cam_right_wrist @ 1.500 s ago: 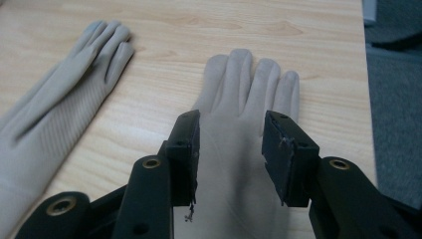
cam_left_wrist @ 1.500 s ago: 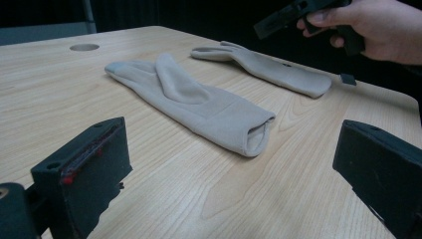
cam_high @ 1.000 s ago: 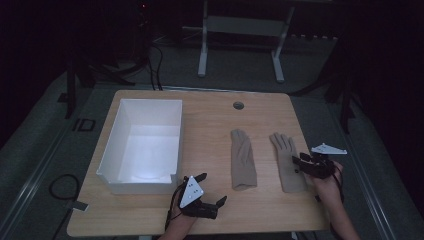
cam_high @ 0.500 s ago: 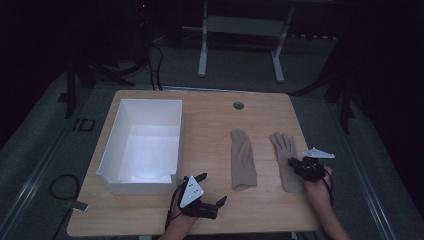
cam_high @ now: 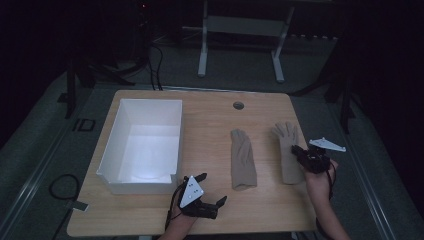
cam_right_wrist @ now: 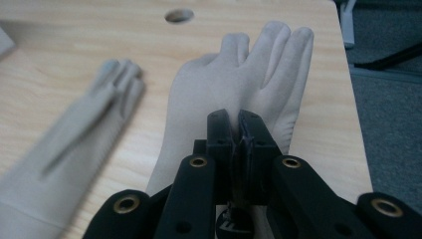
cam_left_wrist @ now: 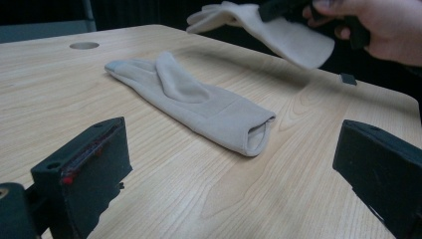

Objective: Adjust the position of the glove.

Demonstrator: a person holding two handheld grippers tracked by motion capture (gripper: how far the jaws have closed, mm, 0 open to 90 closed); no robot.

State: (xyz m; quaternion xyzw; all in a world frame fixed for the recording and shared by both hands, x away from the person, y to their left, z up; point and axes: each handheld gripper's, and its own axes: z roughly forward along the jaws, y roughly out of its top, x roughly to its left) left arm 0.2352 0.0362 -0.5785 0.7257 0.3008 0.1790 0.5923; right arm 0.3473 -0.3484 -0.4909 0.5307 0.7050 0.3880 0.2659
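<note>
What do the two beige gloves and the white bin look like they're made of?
Right glove, pinched by the right gripper: soft matte knit or fleece-like fabric, judging by how its cuff end droops in the left gripper view. Left glove: apparently the same cloth, lying flat and limp, cuff open. White bin: probably rigid plastic, with smooth, thin, straight walls and a faint sheen; coated board can't be excluded.

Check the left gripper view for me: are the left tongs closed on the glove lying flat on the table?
No, the left tongs stand wide open with bare wood between them, and the flat glove lies apart, farther up the table.
</note>
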